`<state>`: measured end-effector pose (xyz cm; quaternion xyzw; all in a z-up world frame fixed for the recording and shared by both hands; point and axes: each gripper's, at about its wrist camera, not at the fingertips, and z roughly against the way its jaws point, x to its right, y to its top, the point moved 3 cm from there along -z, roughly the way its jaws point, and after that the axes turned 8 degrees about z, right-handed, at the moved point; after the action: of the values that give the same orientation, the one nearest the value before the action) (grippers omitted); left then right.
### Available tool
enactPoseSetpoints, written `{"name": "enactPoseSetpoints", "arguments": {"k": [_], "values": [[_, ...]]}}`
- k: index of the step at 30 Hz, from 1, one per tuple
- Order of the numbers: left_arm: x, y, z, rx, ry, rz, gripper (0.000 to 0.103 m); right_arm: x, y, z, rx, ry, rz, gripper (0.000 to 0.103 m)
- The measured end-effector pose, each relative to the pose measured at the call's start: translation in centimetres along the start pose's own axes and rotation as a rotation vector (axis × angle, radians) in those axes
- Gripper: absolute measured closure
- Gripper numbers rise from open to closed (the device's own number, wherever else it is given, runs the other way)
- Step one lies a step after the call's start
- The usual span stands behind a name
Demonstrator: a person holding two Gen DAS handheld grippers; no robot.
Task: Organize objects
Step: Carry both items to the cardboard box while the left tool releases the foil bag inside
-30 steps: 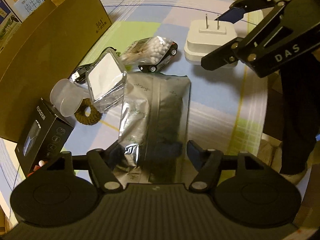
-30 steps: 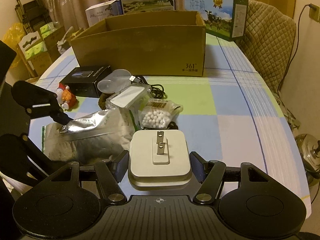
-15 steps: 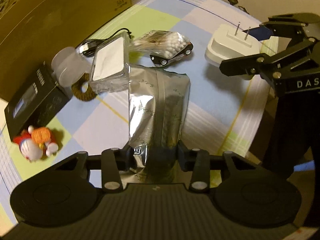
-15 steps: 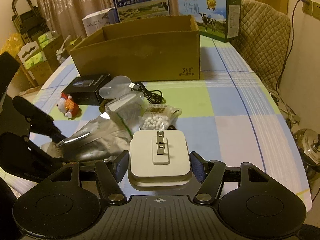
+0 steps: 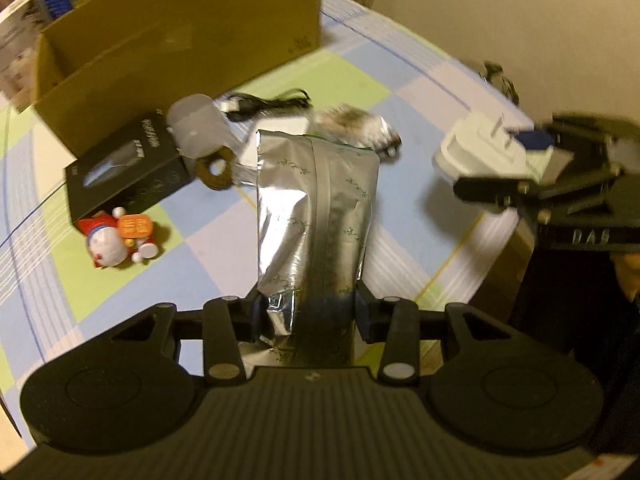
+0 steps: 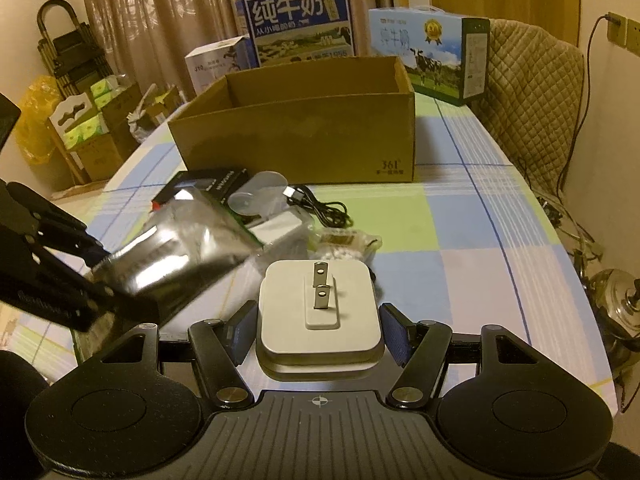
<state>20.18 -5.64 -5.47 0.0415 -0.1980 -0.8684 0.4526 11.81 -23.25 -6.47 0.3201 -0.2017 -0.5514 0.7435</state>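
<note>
My left gripper [image 5: 306,314] is shut on the near end of a silver foil pouch [image 5: 320,204] and holds it lifted off the table; the pouch also shows in the right wrist view [image 6: 176,252]. My right gripper [image 6: 318,326] is shut on a white plug adapter [image 6: 320,308] with two prongs up, held above the table; it shows at the right of the left wrist view [image 5: 480,152]. An open cardboard box [image 6: 304,136] stands at the back of the table.
On the checked tablecloth [image 6: 460,248] lie a black carton [image 5: 128,168], a Doraemon toy [image 5: 118,240], a clear cup [image 5: 196,128], a brown ring [image 5: 216,170], a black cable [image 6: 320,204], a bag of white beads [image 6: 344,244]. Milk cartons [image 6: 304,28] stand behind the box.
My left gripper closed on the foil pouch and lifted it off the table, tilting it up. My right gripper raised the plug adapter slightly.
</note>
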Motion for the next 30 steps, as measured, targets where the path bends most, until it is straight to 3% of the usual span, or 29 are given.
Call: {"name": "enactPoseSetpoints", "arguments": {"k": [6, 15, 23, 30], "values": [[-1.0, 1.9, 3.2, 0.068, 0.008, 0.089, 0.066, -0.1, 2.9, 0.7, 0.028, 0.004, 0.027, 0.041], [-4.7, 8.2, 8.0, 0.180, 0.048, 0.215, 0.066, 1.4, 11.7, 0.1, 0.093, 0.017, 0.091, 0.041], [-9.0, 16.2, 8.8, 0.239, 0.084, 0.285, 0.066, 3.6, 21.3, -5.1, 0.097, -0.003, 0.136, 0.041], [-13.1, 21.9, 5.9, 0.240, 0.101, 0.347, 0.066, 5.1, 25.2, -11.0, 0.074, 0.031, 0.096, 0.041]]}}
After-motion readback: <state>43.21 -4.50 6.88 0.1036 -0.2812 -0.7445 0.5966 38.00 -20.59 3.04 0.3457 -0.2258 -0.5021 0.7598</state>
